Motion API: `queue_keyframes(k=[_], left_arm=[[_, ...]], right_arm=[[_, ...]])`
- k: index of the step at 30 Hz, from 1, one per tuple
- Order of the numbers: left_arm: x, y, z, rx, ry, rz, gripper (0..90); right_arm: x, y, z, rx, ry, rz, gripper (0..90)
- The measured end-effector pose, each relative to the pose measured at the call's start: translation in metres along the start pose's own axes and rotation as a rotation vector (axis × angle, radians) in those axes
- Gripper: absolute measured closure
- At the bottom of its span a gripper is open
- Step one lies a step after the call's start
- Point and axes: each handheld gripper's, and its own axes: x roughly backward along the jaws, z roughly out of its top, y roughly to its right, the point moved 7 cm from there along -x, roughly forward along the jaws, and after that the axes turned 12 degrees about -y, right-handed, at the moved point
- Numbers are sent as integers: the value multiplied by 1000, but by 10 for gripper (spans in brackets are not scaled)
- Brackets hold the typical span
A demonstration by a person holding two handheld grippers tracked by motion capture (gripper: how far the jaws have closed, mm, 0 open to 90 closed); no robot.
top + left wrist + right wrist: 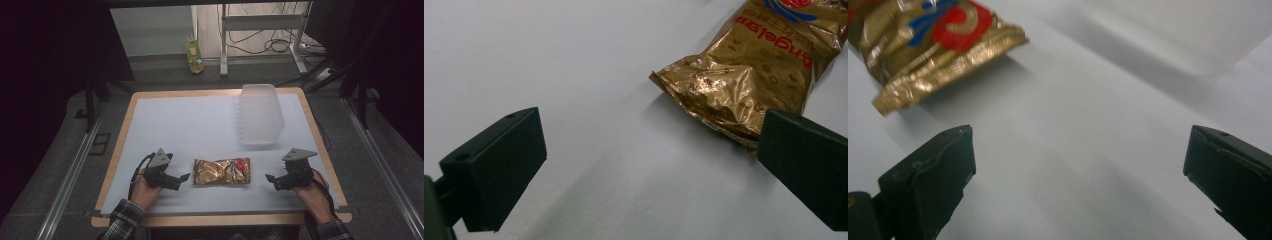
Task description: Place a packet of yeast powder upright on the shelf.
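Fingers of both grippers are spread wide and nothing is held between them. The left gripper (186,177) is parked just beside one end of the gold snack bag (222,171), the right gripper (270,178) near the other end, with the bag lying flat between them on the white sheet (190,125).

A slip is judged likely if only the thin crimped seam is pinched; the foil could also be slid across the smooth sheet or its contents crushed.

A stack of clear plastic trays (260,115) is seen farther back, and a bottle (194,54) and cables on the floor beyond the wood-edged table (320,137).
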Motion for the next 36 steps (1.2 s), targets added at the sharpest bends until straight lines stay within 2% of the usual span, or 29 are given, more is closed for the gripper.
queue_keyframes(k=[3,8,17,21,24,27,32,36], left_arm=[[0,0,0,4,-9,3,0],[0,0,0,17,-15,-6,0],[-2,3,2,5,-19,-5,0],[1,8,5,-10,-6,-42,6],[2,10,7,-23,-9,-24,36],[3,13,9,-34,-3,-21,95],[11,21,17,-58,43,-56,259],[13,25,20,-69,54,-70,384]], right_arm=[[-3,0,-3,6,-24,8,4],[-4,0,-4,5,-28,8,4],[-7,-1,-5,23,-42,7,4],[-7,0,-6,21,-43,6,5],[-7,0,-6,22,-45,4,4],[-7,0,-6,22,-44,4,4],[-7,0,-6,24,-50,4,5],[-8,0,-6,28,-51,2,6]])
